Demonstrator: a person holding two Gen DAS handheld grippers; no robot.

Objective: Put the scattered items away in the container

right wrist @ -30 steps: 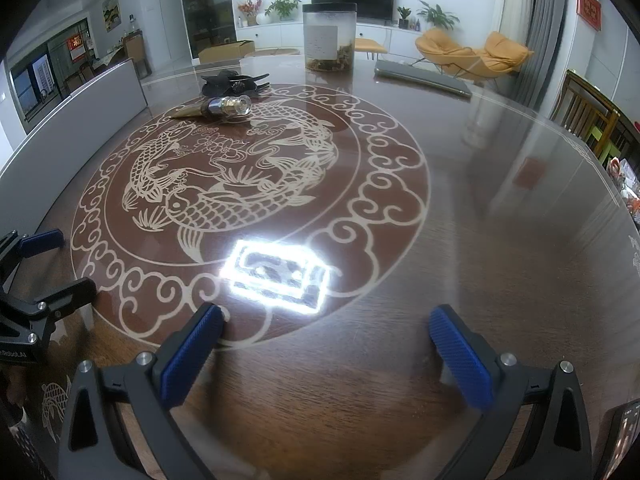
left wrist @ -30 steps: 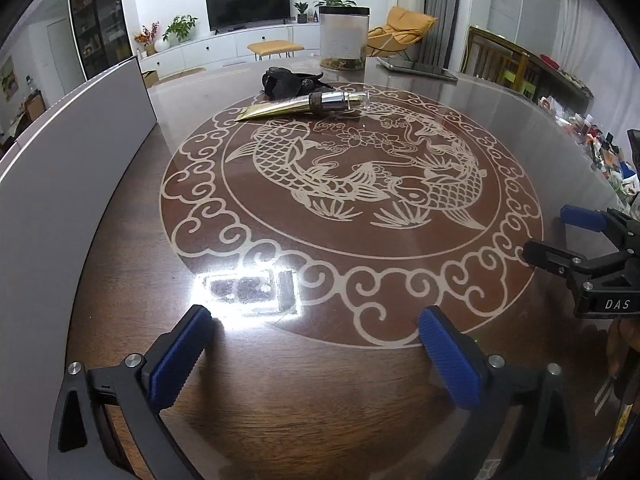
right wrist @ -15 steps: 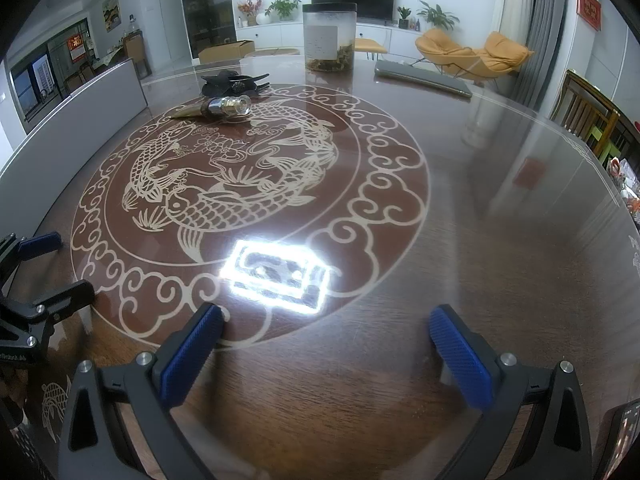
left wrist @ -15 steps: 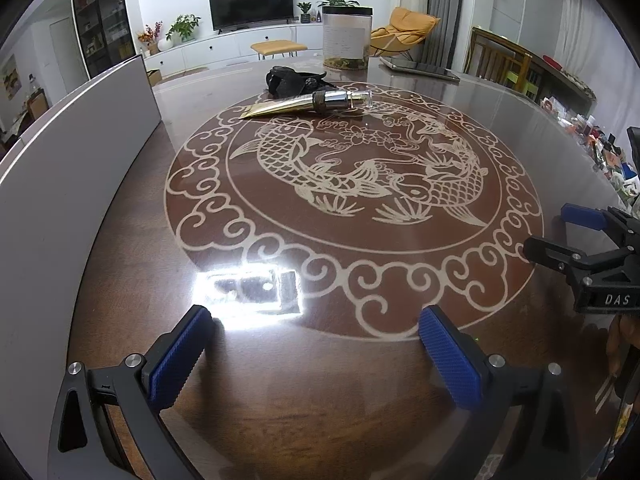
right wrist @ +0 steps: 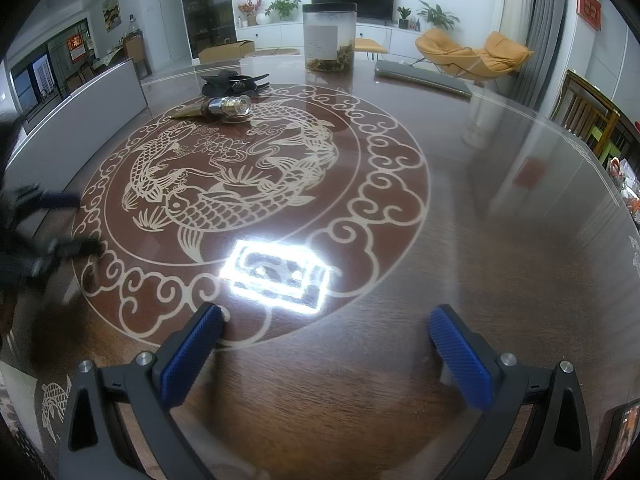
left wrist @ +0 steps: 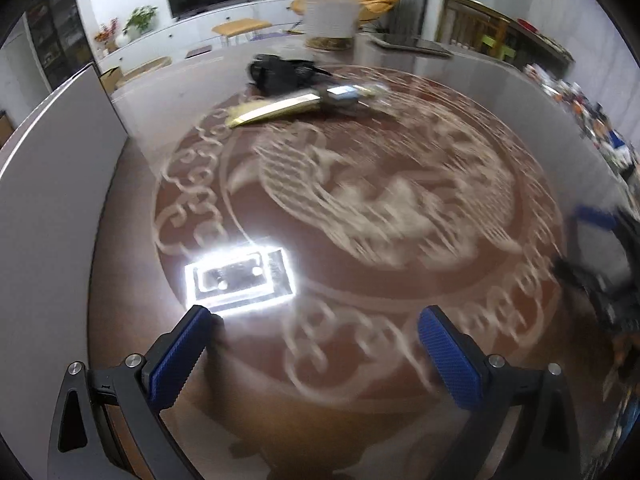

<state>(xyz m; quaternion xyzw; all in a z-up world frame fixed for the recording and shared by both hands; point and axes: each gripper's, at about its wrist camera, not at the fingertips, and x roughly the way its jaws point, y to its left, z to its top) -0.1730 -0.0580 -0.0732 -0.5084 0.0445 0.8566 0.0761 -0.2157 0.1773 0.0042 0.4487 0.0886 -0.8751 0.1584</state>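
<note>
Both the left gripper and right gripper hover spread and empty over the carp-patterned table. At eleven o'clock lie a horn-shaped flask and black hair clip; beyond, the labelled jar, writing unreadable.

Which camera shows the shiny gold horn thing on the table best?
The right wrist view: the horn is sharp there, lying beside the black bundle. The left wrist view shows its full golden length, but smeared by motion blur.
</note>
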